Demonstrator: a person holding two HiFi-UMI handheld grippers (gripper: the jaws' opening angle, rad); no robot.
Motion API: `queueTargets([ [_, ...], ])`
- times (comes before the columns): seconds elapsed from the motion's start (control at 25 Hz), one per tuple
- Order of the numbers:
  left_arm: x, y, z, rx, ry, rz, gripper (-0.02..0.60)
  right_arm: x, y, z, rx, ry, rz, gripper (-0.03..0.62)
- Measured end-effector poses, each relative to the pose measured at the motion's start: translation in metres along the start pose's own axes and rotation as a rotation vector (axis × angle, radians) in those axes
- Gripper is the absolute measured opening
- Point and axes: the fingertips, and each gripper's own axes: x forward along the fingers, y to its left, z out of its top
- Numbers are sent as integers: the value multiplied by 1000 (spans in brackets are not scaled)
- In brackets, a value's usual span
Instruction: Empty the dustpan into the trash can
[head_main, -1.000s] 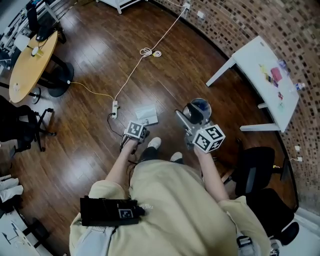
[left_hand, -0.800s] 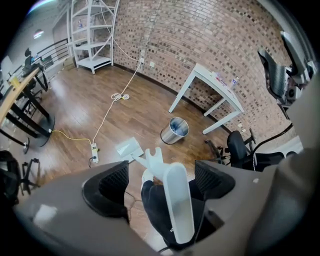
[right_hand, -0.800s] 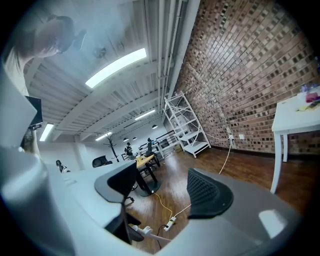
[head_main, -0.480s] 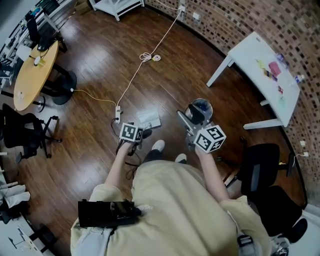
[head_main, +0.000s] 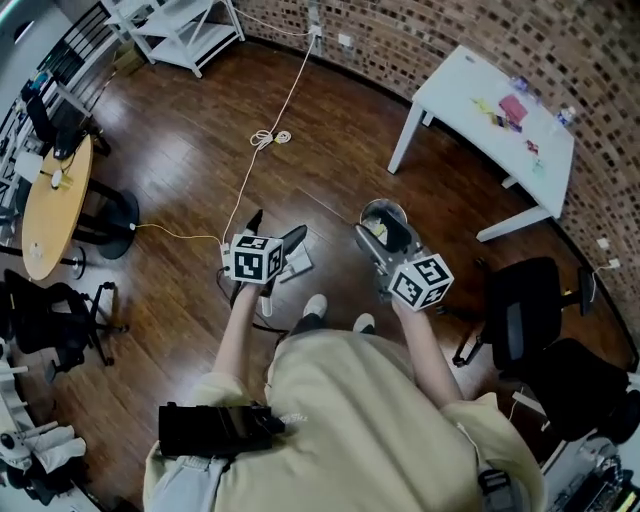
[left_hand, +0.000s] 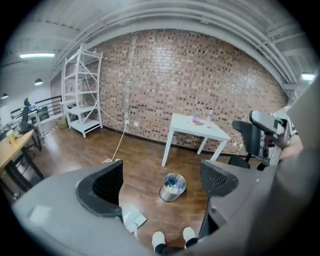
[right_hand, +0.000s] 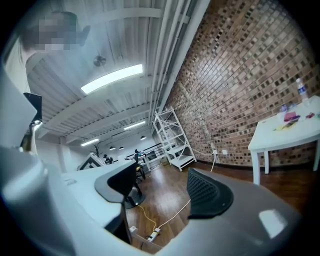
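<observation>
I am holding the left gripper (head_main: 276, 225) up off the floor, pointing down and forward. Its jaws have just been opening and are now standing wide, with nothing between the pads. Through that gap I am looking at the metal trash can (left_hand: 169, 194), which is sitting on the wooden floor (left_hand: 145, 165) ahead of and below the gripper, with some bluish and yellow litter showing inside. The dustpan (left_hand: 134, 219), a flat white piece, is lying on the floor under the gripper's left-hand jaw. It is well apart from the pads and a little to the side of the can, not touching it. The person's white shoes (left_hand: 159, 239) are showing just below, nearer to me than the can.

I am keeping the right gripper (right_hand: 161, 186) about level, its jaws drawn in close. I am not making out anything caught between the pads, and the room is showing through the narrow gap. From the head view its front end is hanging right by the trash can's rim. A white table (left_hand: 196, 126) is standing beyond the can, against the brick wall (left_hand: 200, 75).
</observation>
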Motion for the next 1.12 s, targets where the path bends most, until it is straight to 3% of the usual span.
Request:
queueTargets([
  [0.36,11,-123,135,163,-334,-182,471,-108,-54,71,-134,-202,-370,307],
  [0.48,9,-172,158,212,-412,-252,464,-167,-68,96,-202,-303,-601,310],
  [0.56,4,-199,169,244,-465,-283,450,-201,-72,112,-256,-342,-732,346],
  [0.72,3,-244,176,279,-528,-346,448,-252,-72,126,-311,-367,-912,414],
  [0.88,9,-282,170,282,-515,-429,448,-279,-76,117,-290,-349,-1009,416],
  [1.12,12,-316,162,310,-502,-499,448,-291,-77,93,-232,-310,-1024,416],
])
